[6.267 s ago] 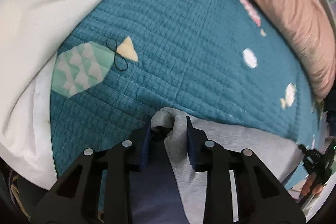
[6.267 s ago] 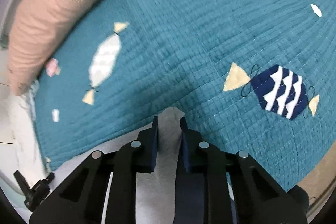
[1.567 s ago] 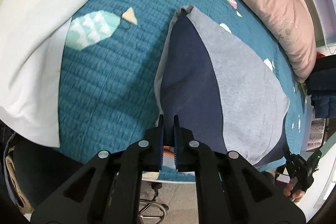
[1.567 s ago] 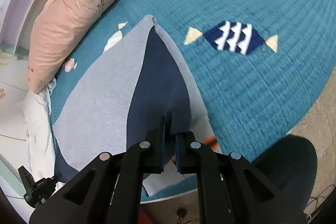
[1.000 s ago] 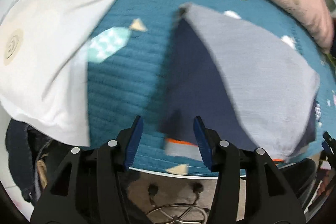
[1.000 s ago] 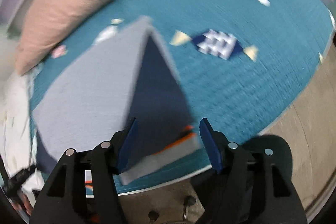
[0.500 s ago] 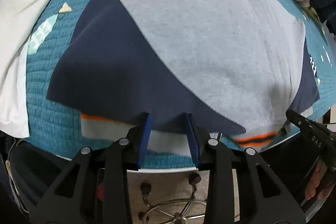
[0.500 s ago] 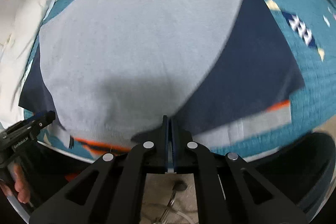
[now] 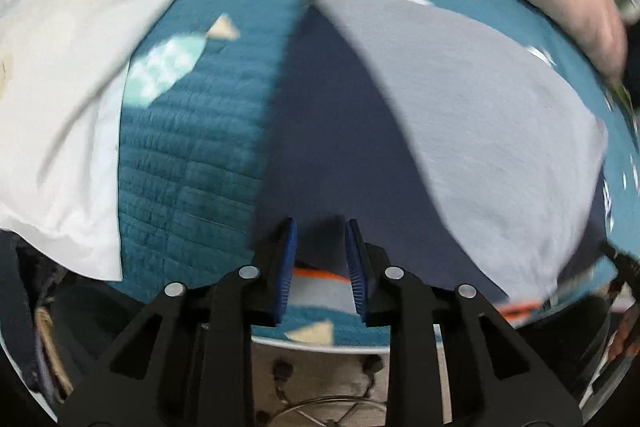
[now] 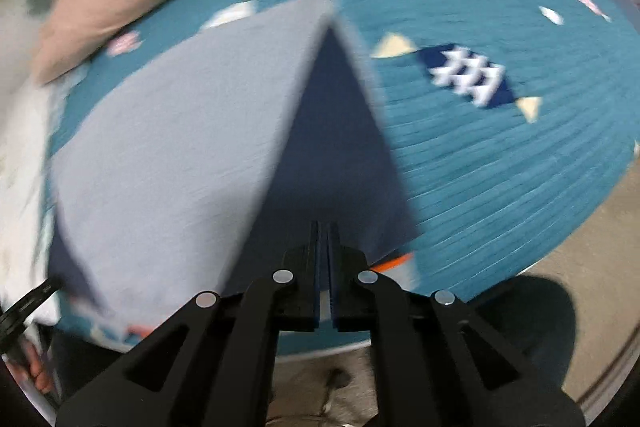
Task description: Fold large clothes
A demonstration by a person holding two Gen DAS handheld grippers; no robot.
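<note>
Lying on the teal quilt [image 9: 192, 163], the grey-and-navy garment [image 9: 460, 99] spreads ahead of both downward-pointing claws. Left claw [image 9: 320, 227], just closing, stands narrowly apart above its near edge, seemingly untouching. Right claw [image 10: 324, 227] is pressed together; whether it pinches cloth is unclear.

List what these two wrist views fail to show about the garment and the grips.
- Garment, left wrist view: motion blur hides its seams.
- Left gripper: whether its pads press the navy hem is unclear.
- Right gripper: jaws shut; cloth between them cannot be made out.
- Garment's near hem, right wrist view: hidden by the gripper body.
</note>
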